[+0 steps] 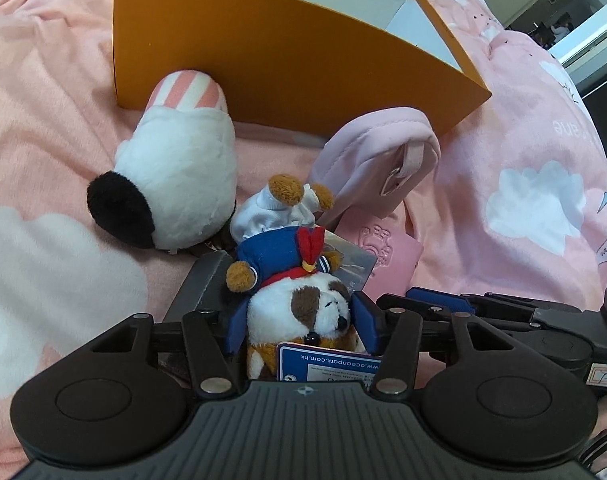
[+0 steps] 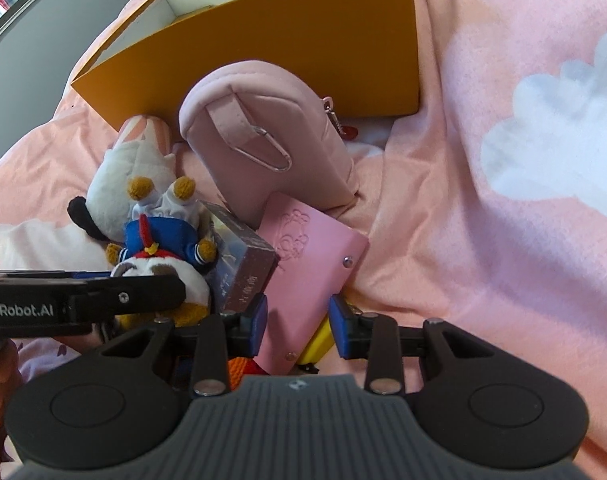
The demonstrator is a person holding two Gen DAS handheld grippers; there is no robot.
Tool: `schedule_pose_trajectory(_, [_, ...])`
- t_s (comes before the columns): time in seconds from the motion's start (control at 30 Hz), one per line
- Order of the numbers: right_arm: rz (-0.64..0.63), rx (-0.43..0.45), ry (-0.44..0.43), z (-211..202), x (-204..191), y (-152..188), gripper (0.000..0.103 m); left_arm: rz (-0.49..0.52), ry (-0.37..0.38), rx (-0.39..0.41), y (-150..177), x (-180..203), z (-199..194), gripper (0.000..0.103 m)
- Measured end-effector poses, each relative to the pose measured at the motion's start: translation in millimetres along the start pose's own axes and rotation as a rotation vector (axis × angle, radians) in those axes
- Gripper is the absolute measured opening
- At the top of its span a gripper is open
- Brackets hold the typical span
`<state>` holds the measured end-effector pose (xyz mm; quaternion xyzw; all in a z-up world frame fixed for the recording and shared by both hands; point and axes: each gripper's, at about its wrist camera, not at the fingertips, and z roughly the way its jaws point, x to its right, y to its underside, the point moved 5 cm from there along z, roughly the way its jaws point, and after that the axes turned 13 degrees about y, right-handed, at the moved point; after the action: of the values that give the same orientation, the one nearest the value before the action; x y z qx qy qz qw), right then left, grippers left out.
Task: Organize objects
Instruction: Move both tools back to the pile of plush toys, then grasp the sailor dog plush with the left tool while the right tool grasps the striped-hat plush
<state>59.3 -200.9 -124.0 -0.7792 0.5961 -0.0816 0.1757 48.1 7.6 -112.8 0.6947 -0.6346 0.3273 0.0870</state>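
Plush dog (image 1: 299, 304) in a blue sailor jacket lies on the pink bedspread (image 1: 55, 128), head toward the camera, between the half-open jaws of the left gripper (image 1: 301, 326). The blue pads flank its head; whether they already press on the fur cannot be told. A paper tag (image 1: 327, 364) hangs under its chin. Behind it lie a black-eared white plush (image 1: 175, 184) and a pink pouch (image 1: 375, 156), both near the front wall of the orange box (image 1: 295, 76), which is open at the top and seems the likely destination.

The right gripper (image 2: 297, 330) stands over a pink card holder (image 2: 311, 264), its jaws set narrow either side of the holder's near end, seemingly not squeezing it. A small printed box (image 2: 243, 264) rests between holder and dog; something yellow (image 2: 315, 344) shows beneath the holder.

For a sound grasp, the left jaws should close on the head rather than on the tag, firmly enough that soft stuffing does not slip, then lift clear of the neighbouring plush before crossing the box wall.
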Motion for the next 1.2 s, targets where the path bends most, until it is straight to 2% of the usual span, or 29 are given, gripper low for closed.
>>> schedule_pose_trajectory(0.27, [-0.012,0.042,0.005,-11.6,-2.3,-2.6,0.037,0.084,0.004,0.066,0.8,13.2,-22.8,0.058])
schedule_pose_trajectory(0.37, [-0.034,0.068,-0.012,-17.9,-7.7,-5.2,0.037,0.124,-0.009,0.119,-4.4,19.5,-40.7,0.058])
schedule_pose_trajectory(0.47, [-0.066,0.101,-0.052,-26.2,-17.4,-10.9,0.037,0.129,-0.006,0.178,-13.7,19.2,-62.5,0.058])
schedule_pose_trajectory(0.57, [-0.106,0.110,-0.103,-32.2,-31.5,-18.7,0.037,0.128,-0.039,0.249,-24.9,13.5,-86.4,0.058])
schedule_pose_trajectory(0.7, [-0.177,0.114,-0.164,-37.9,-59.0,-35.0,0.037,0.095,-0.121,0.326,-38.6,-6.4,-108.9,0.058])
schedule_pose_trajectory(0.9, [-0.293,0.100,-0.211,-33.3,-112.3,-52.8,0.037,0.052,-0.265,0.393,-47.0,-41.3,-126.5,0.058])
schedule_pose_trajectory(1.03, [-0.370,0.100,-0.219,-23.1,-148.8,-59.6,0.037,0.007,-0.263,0.402,-51.1,-58.8,-129.9,0.058])
schedule_pose_trajectory(1.1, [-0.409,0.105,-0.187,-15.8,-163.1,-61.8,0.046,-0.008,-0.259,0.399,-52.4,-65.4,-128.4,0.058])
schedule_pose_trajectory(1.2, [-0.445,0.105,-0.147,-5.8,-177.4,-62.4,0.052,-0.029,-0.248,0.388,-53.0,-75.3,-122.6,0.058])
